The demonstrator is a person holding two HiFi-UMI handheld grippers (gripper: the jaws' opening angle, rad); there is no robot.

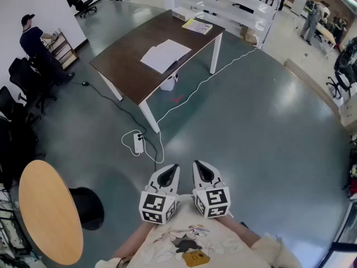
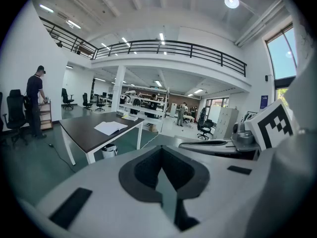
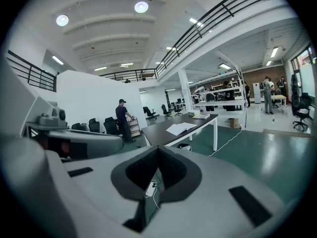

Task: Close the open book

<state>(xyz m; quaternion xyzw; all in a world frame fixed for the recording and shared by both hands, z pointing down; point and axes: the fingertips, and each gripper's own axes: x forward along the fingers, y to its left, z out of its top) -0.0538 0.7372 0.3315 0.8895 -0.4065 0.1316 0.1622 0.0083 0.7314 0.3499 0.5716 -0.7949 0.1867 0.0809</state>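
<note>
Open book (image 1: 165,55) lies flat on far table, pages white, spread wide, both halves facing up, no print readable from here; sits roughly mid-tabletop, toward the edge nearer the camera in head view. Same book shows as a pale flat sheet-like shape in left gripper view (image 2: 110,128) and right gripper view (image 3: 181,129). It's well apart from both grippers, nothing touching it. Table (image 1: 121,66) has dark brown top w/ white legs; a yellowish booklet (image 1: 197,26) lies near its far end, apart from the open book. White bin (image 1: 169,83) under the table. Left gripper (image 1: 173,167) and right gripper (image 1: 198,164) are held side by side close to the person's chest, angled a bit downward; both have jaws closed tip to tip w/ nothing between them, only floor seen thru the slit. Floor (image 1: 262,133) is glossy grey-green; a white power strip (image 1: 138,143) w/ cords lies on it between person and table. Round light-wood table (image 1: 47,211) at lower left, black round stool (image 1: 86,205) just beside it. Another person (image 1: 34,41) stands by a small shelf unit at left, black office chairs near. Room is a big open hall w/ white racks behind the table and a mezzanine w/ black railing.
</note>
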